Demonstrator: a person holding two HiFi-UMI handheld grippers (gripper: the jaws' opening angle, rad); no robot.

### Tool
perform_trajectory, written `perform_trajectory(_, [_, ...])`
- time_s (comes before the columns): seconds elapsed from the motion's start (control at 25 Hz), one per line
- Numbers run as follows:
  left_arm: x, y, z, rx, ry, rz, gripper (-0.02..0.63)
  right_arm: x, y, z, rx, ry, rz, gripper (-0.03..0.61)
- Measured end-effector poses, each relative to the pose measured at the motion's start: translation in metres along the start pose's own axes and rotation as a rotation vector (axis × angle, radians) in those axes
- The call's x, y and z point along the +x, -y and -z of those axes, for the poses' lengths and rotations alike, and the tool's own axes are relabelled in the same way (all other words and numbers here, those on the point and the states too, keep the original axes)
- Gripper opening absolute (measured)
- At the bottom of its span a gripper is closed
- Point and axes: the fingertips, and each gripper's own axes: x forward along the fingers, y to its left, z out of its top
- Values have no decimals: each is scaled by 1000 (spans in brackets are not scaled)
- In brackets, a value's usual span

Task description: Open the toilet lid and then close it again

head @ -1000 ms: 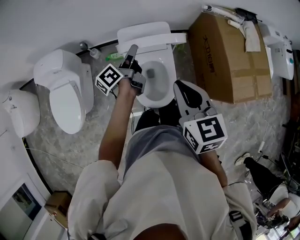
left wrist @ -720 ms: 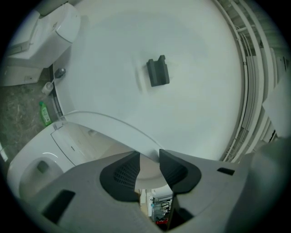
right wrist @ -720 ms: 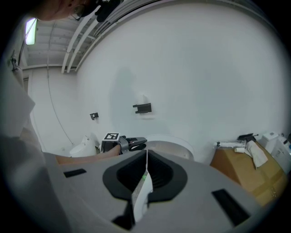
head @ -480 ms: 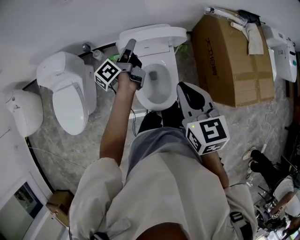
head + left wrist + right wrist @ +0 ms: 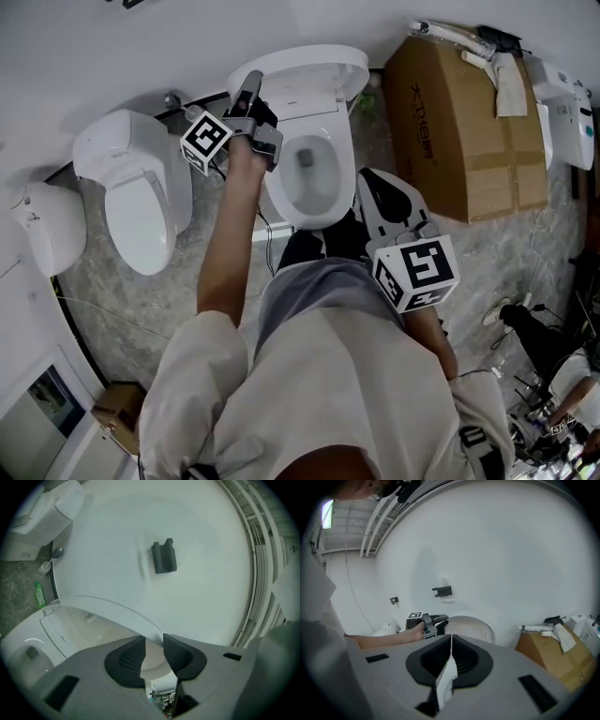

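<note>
Head view first: toilet lid (image 5: 309, 67) stands raised, leaning back toward the white wall (image 5: 141, 37), with the bowl (image 5: 309, 183) open below it. A second toilet (image 5: 141, 197), lid down, sits to the left with only a narrow strip of floor between. A cardboard box (image 5: 459, 122) is near on the right, with a wider strip of floor on that side. The left arm reaches forward, nearly straight, and the left gripper (image 5: 249, 86) is at the lid's left edge. The right gripper (image 5: 375, 187) is held back near the person's body, beside the bowl's right front, tilted downward.

Left gripper view: the jaws are partly apart and have just been closing. The lid's curved rim runs in between their tips, with open gap beside it. Beyond are bare wall and a black bracket (image 5: 164, 557); a green bottle (image 5: 40, 595) stands on the floor at far left.

Right gripper view: the jaws are closed together and grip nothing. They point toward the upright lid from well back.
</note>
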Motion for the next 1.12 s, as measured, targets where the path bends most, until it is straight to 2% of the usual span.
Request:
perform_trajectory(0.4, [32, 2, -23, -38, 35, 19, 104, 14, 17, -12, -8, -13, -3, 12])
perform_trajectory(1.12, [63, 0, -43, -126, 57, 55, 87, 22, 29, -15, -5, -21, 13, 12])
